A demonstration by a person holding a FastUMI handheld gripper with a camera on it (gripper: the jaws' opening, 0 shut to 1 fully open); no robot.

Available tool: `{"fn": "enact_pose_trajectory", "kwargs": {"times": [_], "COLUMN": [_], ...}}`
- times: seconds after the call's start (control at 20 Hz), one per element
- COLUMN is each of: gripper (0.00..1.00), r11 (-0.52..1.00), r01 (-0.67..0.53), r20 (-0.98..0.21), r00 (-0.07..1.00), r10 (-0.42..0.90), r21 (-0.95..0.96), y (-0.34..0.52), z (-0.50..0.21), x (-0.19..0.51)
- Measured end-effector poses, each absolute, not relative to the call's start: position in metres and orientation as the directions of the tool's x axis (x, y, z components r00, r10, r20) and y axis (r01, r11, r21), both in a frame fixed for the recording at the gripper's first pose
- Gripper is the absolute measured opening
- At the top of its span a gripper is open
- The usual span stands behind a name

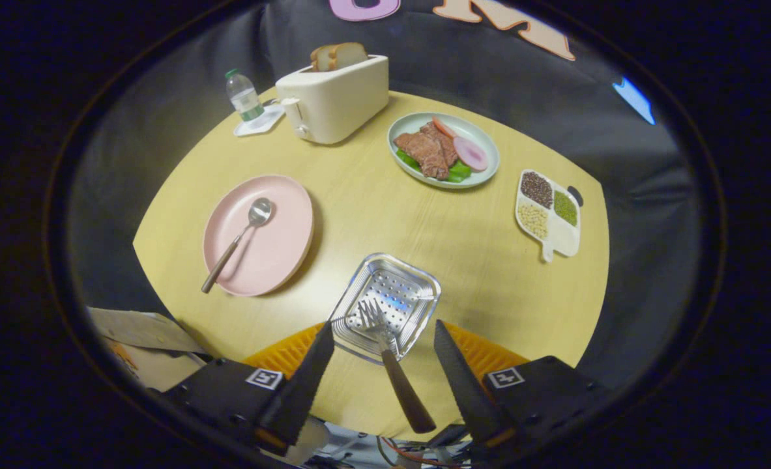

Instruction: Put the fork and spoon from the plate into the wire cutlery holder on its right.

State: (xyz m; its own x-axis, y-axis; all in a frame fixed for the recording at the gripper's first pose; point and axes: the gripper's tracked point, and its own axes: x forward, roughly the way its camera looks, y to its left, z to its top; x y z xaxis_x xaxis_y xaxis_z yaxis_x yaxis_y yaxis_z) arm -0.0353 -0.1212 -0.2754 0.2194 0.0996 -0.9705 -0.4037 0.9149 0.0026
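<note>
The tongs [384,333] stand wide apart, gripping nothing. Between them the fork [388,361] leans with its tines inside the wire cutlery holder [386,305]. Beyond, the spoon [238,240] lies on the pink plate [274,251] on the tabletop [385,215].

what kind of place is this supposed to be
Probably a mock dining table in a recording booth: a round wooden table with a toaster holding bread, a plate of steak, and black cloth walls. The gripper fingers are open, with the fork between them.
</note>
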Motion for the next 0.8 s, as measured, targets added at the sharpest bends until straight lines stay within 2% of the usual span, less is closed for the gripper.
{"fn": "enact_pose_trajectory", "kwargs": {"times": [0.1,0.5,0.8], "gripper": [0.98,0.98,0.98], "r11": [0.927,0.96,0.973], "r01": [-0.375,-0.28,-0.231], "r20": [-0.956,-0.868,-0.759], "r00": [0.272,0.479,0.636], "r10": [0.109,0.131,0.139], "r21": [-0.001,-0.01,-0.015], "y": [-0.116,-0.079,-0.036], "z": [-0.27,-0.248,-0.232], "x": [-0.033,-0.029,-0.025]}}
